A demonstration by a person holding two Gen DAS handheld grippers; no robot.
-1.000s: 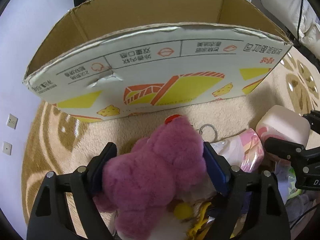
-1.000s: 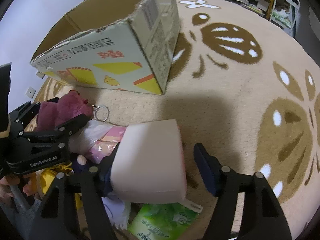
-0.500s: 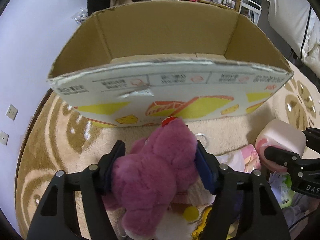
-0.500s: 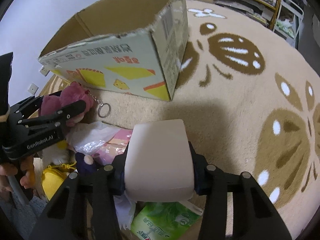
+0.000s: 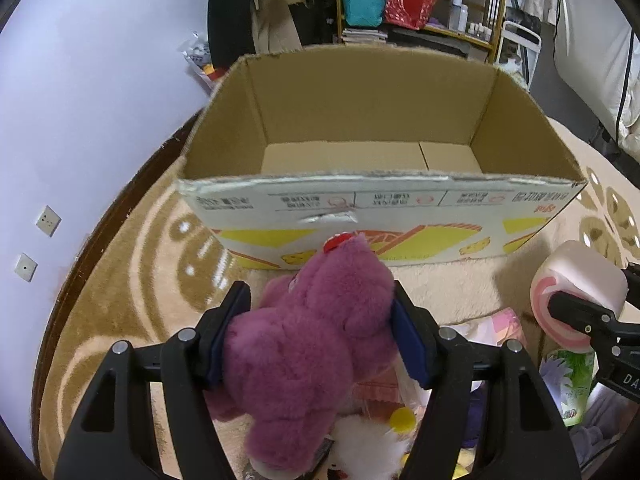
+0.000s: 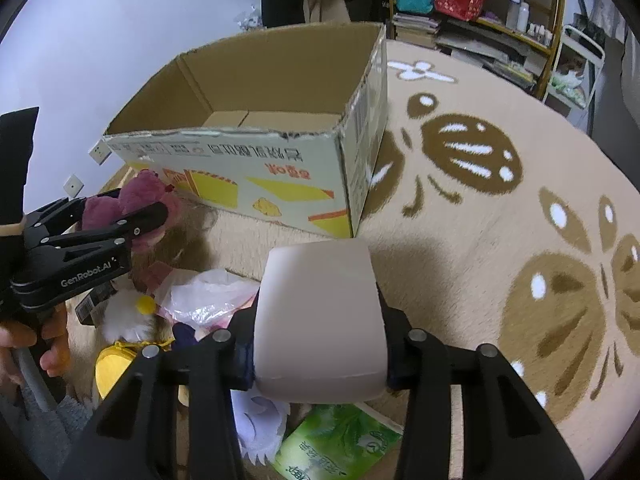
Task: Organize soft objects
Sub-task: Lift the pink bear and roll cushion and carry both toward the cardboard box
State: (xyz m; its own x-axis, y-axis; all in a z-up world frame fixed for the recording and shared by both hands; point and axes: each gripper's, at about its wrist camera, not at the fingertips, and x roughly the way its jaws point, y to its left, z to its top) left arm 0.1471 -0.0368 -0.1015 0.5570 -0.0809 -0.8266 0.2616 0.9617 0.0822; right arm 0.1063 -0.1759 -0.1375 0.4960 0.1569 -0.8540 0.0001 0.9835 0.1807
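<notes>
Both claws point(image 5: 316, 336) point(image 6: 318, 346) higher than before, tilted down, loaded.

The box point(image 5: 384, 216) stands on the rug point(image 6: 500, 280) — behind a heap of soft things point(image 6: 208, 300); shelves point(image 5: 440, 8) lie beyond the box, a wall point(image 5: 100, 80) to its left.

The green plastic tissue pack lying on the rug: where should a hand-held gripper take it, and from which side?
Probably across its short width, from above. The green plastic tissue pack lies flat on the beige patterned rug, so only its side edges offer opposing faces. The pale pink soft block, held in the right hand-held gripper, partly covers it.
</notes>
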